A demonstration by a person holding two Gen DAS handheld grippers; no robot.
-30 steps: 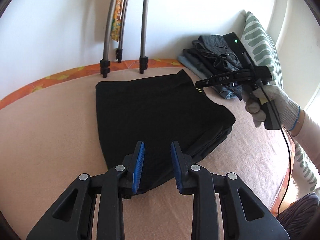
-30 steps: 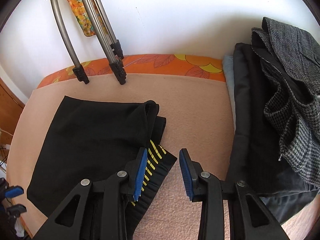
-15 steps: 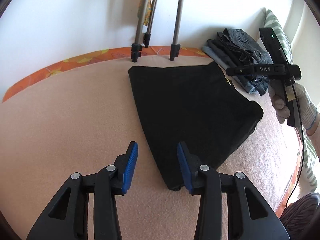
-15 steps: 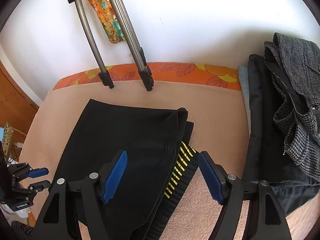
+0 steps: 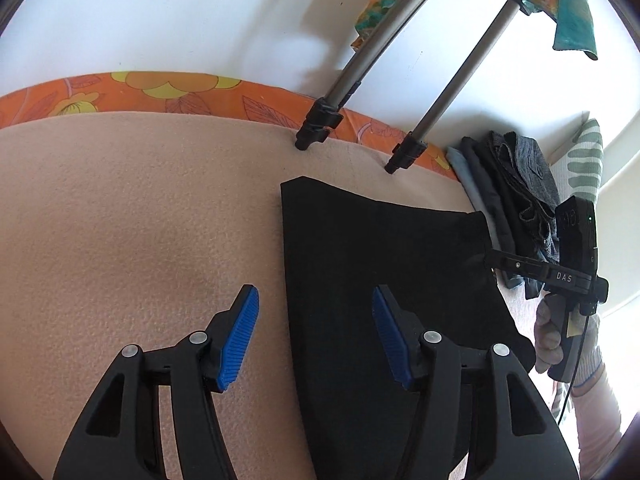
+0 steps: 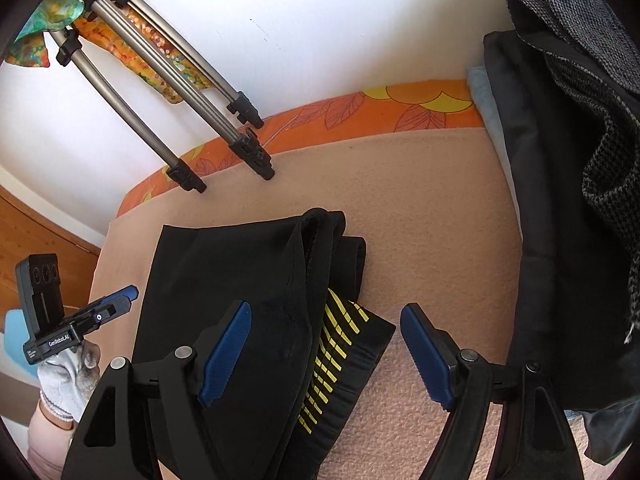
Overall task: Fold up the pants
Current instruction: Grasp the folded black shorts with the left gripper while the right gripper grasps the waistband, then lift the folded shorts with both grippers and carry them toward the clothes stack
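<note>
Showing only from right tongs: pants yellow stripes

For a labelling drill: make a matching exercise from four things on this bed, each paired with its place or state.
Things:
1. black pants
2. left gripper
3. tripod legs
4. pile of dark clothes

States:
A. feet resting at the blanket's far edge
B. stacked on the bed's right side
C. open, empty
D. folded flat, yellow-striped waistband showing

Pairs: 1-D, 2-C, 3-A, 4-B
</note>
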